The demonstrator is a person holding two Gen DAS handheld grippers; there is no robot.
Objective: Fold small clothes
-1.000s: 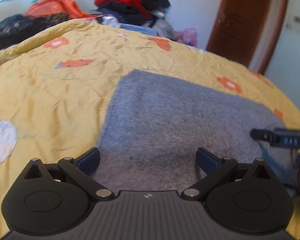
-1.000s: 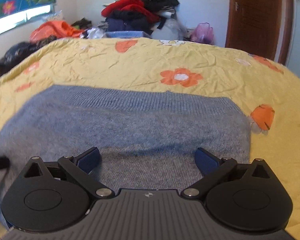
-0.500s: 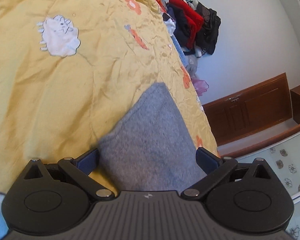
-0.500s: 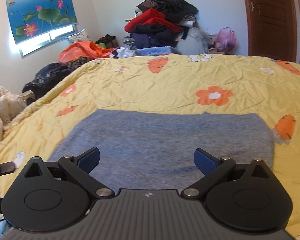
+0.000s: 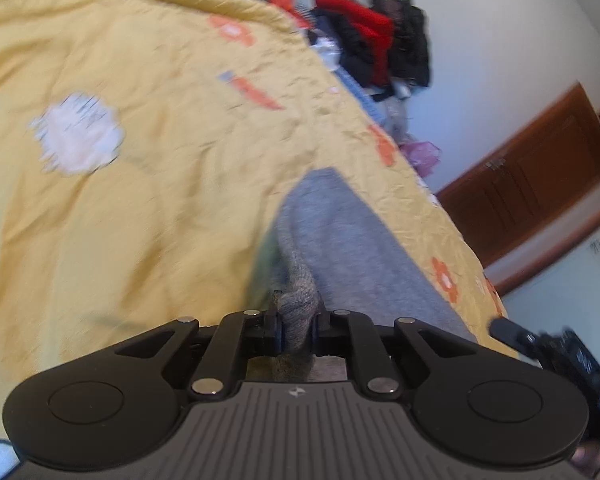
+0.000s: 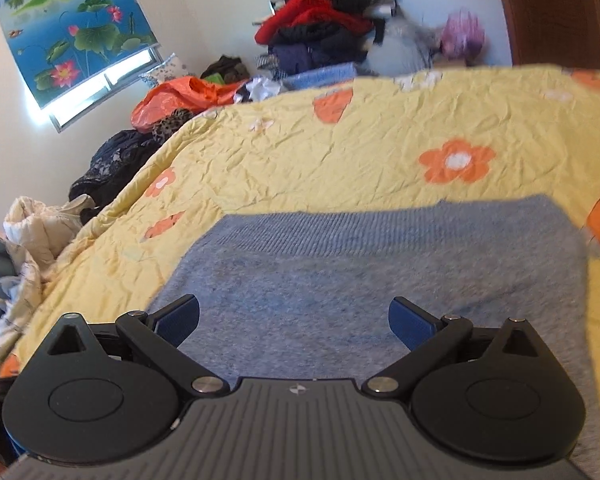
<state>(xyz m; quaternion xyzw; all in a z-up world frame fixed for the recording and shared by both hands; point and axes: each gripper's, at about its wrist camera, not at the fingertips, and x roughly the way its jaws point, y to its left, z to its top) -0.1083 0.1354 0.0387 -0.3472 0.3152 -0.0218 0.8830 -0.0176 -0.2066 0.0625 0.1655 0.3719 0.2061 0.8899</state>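
Now pinching: left tongs [image 5: 296, 330] have just been closing and squeeze a bunched edge of the grey sweater [image 5: 348, 240]. Right tongs [image 6: 294, 316] wide open, holding nothing, above the same sweater's near part. Spread flat on the yellow bed cover [image 6: 340, 152], ribbed edge on the far side. Farther off, a clothes pile [image 6: 320, 28] by the wall. Might go wrong: only one layer caught, or knit slipping out when lifted, leaving a crooked fold. Pulling with one side free could drag the whole thing.
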